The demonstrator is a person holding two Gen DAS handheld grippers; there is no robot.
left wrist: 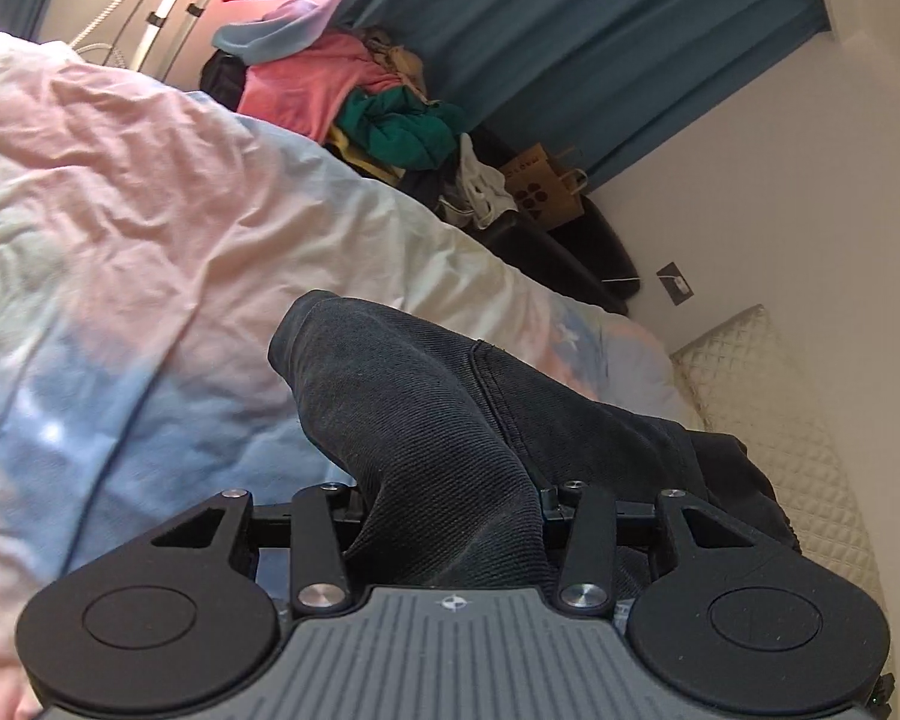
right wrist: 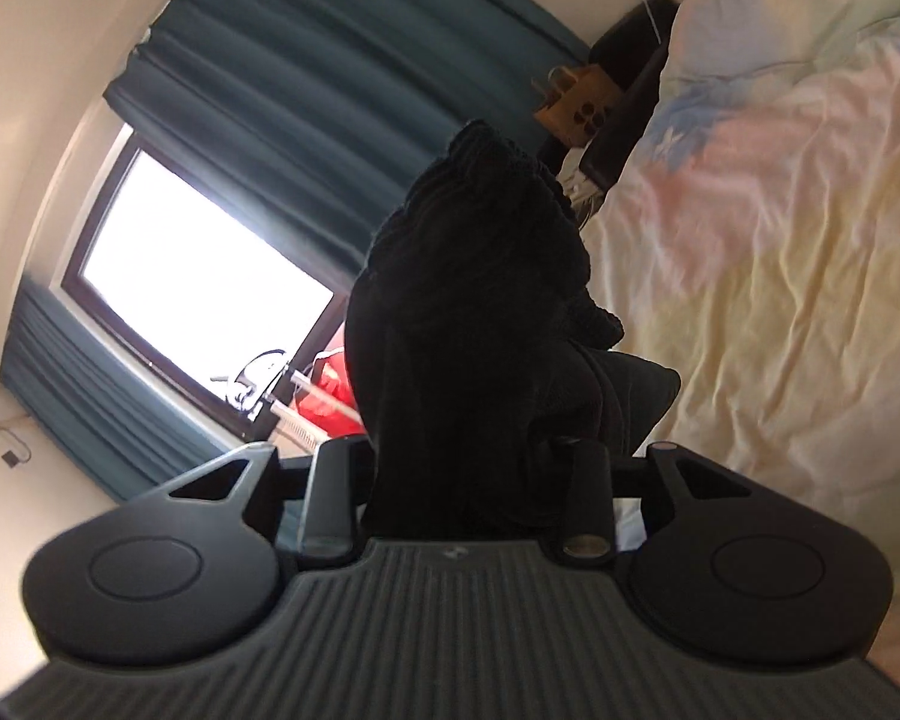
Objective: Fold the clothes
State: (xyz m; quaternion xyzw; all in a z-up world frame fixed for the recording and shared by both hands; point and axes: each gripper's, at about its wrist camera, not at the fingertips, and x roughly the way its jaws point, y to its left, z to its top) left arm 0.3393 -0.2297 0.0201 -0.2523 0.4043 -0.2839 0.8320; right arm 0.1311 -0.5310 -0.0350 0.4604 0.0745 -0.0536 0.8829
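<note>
A dark denim garment (left wrist: 414, 420) with a stitched seam rises out of my left gripper (left wrist: 450, 516), which is shut on it; the cloth hides the fingertips. It hangs above a pastel pink, blue and cream bed cover (left wrist: 120, 210). In the right wrist view the same kind of dark garment (right wrist: 480, 300) bunches up out of my right gripper (right wrist: 474, 480), which is shut on it, fingertips hidden. The bed cover (right wrist: 780, 240) lies to the right of it.
A pile of clothes (left wrist: 354, 102) in pink, green and blue sits beyond the bed by teal curtains (left wrist: 570, 30). A brown paper bag (left wrist: 540, 186) and a black bed frame stand by the wall. A quilted pillow (left wrist: 780, 420) lies at right. A bright window (right wrist: 198, 294) is at left.
</note>
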